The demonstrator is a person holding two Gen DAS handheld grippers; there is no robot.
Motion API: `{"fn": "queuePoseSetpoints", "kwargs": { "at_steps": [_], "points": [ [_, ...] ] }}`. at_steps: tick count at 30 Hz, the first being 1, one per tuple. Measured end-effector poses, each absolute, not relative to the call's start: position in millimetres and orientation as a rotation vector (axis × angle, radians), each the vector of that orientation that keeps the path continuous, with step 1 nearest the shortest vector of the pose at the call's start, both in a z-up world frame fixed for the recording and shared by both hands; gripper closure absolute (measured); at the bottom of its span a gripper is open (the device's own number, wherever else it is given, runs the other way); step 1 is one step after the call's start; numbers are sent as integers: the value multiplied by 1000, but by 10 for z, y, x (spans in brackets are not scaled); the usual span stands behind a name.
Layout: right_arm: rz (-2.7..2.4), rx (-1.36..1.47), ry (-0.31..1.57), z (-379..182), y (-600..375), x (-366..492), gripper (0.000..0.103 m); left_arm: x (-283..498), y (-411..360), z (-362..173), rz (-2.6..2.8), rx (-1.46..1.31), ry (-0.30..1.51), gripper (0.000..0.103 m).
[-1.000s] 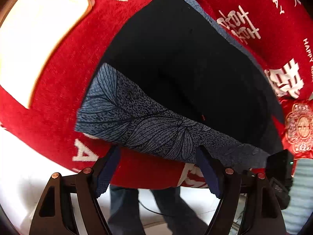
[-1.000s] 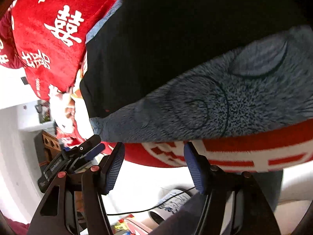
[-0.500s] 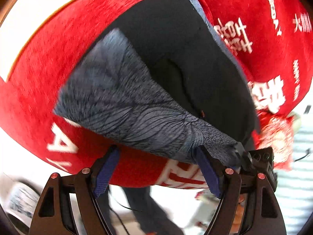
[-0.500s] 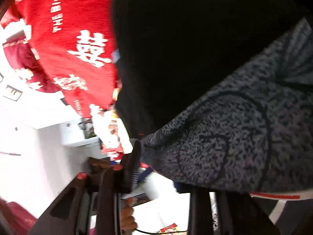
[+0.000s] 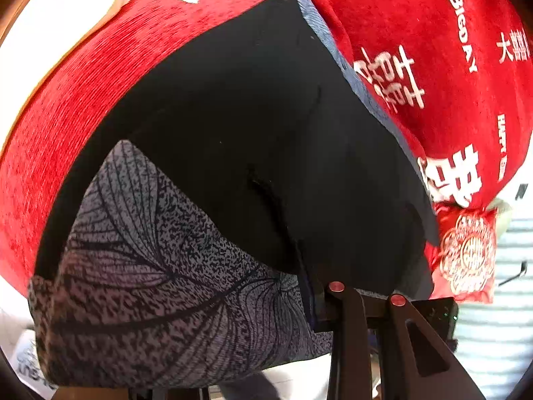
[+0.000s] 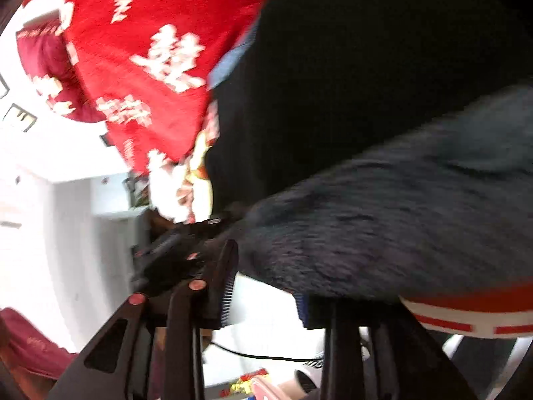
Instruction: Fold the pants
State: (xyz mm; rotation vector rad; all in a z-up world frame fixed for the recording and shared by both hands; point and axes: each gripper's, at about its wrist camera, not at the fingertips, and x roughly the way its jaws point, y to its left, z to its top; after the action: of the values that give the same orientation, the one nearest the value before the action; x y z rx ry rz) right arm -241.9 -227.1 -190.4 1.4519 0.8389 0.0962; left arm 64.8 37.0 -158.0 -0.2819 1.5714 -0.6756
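Note:
Dark pants (image 5: pixel 253 140) with a grey-blue leaf-print band (image 5: pixel 150 283) lie on a red cloth (image 5: pixel 83 76). In the left wrist view the band's near edge drapes over my left gripper (image 5: pixel 233 350); only its right finger (image 5: pixel 346 326) shows, the left one is hidden under the fabric. In the right wrist view, which is blurred, the band (image 6: pixel 399 216) hangs over my right gripper (image 6: pixel 266 296), whose fingers (image 6: pixel 223 286) stand apart with the fabric edge at the tips.
The red cloth with white characters (image 6: pixel 160 50) covers the surface. A red patterned pouch (image 5: pixel 466 253) lies at the right edge. The floor with a cable and small items (image 6: pixel 260 366) shows below the table edge.
Both grippers have moved in under the near edge of the print band. The band now covers the left gripper's left finger and is lifted toward the cameras.

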Motion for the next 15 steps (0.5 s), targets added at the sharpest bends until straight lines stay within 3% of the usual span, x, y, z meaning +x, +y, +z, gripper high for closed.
{"fn": "queuePoseSetpoints", "kwargs": {
  "at_steps": [3, 10, 11, 12, 15],
  "points": [
    [-39, 1501, 781, -2011, -2455, -2849, 60, 664, 342, -1571, -696, -241, 1587, 69],
    [-107, 1734, 544, -2228, -2688, -3414, 60, 651, 269, -1548, -717, -146, 1589, 69],
    [-114, 1779, 522, -2267, -2670, -3472, 71, 641, 286, -1533, -717, -138, 1586, 70],
    [-131, 1803, 504, -2269, -2674, -3515, 98, 633, 297, -1512, -711, -127, 1582, 77],
    [-119, 1746, 508, -2018, -2749, -3537, 97, 641, 268, -1386, -689, -131, 1564, 78]
  ]
}}
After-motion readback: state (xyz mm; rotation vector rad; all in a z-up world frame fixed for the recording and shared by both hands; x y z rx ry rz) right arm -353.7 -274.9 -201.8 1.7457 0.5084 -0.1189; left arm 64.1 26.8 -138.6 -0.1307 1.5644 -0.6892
